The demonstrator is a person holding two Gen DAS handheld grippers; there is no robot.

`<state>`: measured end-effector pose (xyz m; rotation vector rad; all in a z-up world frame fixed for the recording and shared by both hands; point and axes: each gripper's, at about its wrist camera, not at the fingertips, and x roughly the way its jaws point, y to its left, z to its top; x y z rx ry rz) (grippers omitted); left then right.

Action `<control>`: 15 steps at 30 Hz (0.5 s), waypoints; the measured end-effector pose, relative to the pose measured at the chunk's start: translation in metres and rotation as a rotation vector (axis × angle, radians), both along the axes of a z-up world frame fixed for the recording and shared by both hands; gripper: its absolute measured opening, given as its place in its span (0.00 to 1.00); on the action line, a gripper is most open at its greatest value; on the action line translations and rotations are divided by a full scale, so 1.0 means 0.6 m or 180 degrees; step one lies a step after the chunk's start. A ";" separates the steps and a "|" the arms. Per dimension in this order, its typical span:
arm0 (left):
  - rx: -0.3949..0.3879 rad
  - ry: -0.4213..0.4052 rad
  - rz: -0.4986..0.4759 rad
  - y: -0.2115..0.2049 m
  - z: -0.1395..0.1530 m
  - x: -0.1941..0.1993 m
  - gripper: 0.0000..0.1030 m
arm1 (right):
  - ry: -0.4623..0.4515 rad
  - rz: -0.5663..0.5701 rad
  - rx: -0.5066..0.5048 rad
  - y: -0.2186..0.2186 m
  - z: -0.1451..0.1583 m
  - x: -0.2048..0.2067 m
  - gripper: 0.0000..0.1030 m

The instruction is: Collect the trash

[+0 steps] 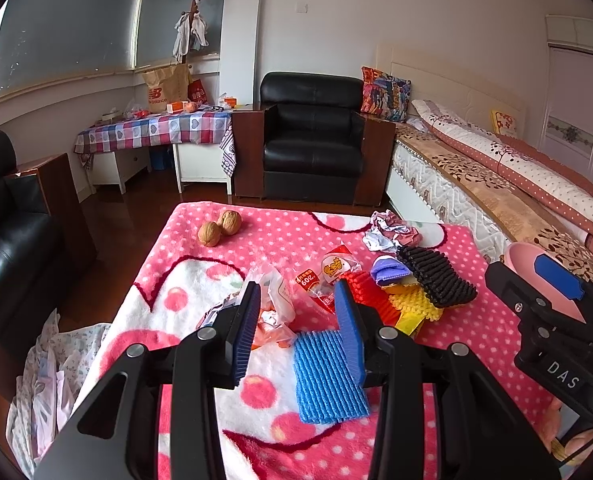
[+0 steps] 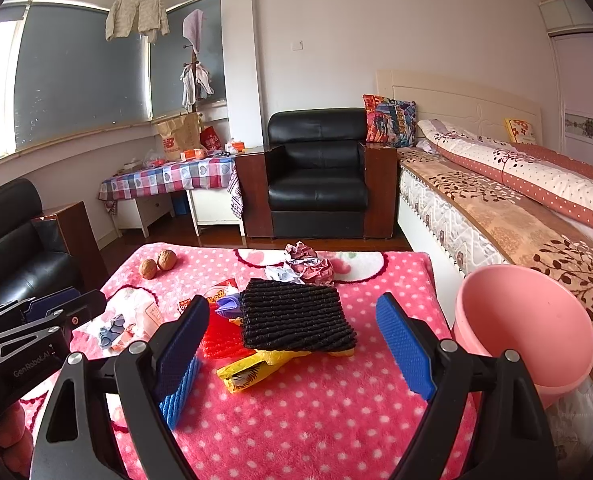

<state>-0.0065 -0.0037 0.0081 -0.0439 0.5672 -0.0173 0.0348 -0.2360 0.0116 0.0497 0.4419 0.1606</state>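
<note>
Trash lies on a pink dotted blanket [image 2: 336, 420]: a crumpled clear and orange wrapper [image 1: 274, 312], a red and white snack wrapper [image 1: 328, 276], crumpled paper [image 1: 392, 234] and a yellow wrapper [image 2: 248, 372]. My left gripper [image 1: 298, 320] hovers open just above the crumpled wrapper, with nothing between its pads. My right gripper [image 2: 294, 344] stands wide open and empty, low in front of a black ribbed cloth [image 2: 296, 316]. A pink bin [image 2: 524, 320] sits to its right, beside the bed.
Red [image 1: 360, 284], yellow [image 1: 412, 304], purple [image 1: 386, 270] and blue [image 1: 328, 376] cloths lie among the trash. Two walnuts [image 1: 220, 228] rest at the far left of the blanket. A black armchair [image 1: 312, 140] stands behind and a bed [image 2: 496, 208] along the right.
</note>
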 end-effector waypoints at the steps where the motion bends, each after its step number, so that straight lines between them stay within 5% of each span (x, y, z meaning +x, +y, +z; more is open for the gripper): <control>1: -0.0002 0.0001 0.0001 0.000 0.000 0.000 0.38 | -0.0002 0.0000 -0.0001 0.000 0.000 0.000 0.82; 15: -0.0118 0.0029 -0.0011 0.004 -0.001 0.001 0.38 | 0.0001 -0.0005 -0.0002 -0.001 -0.002 0.001 0.81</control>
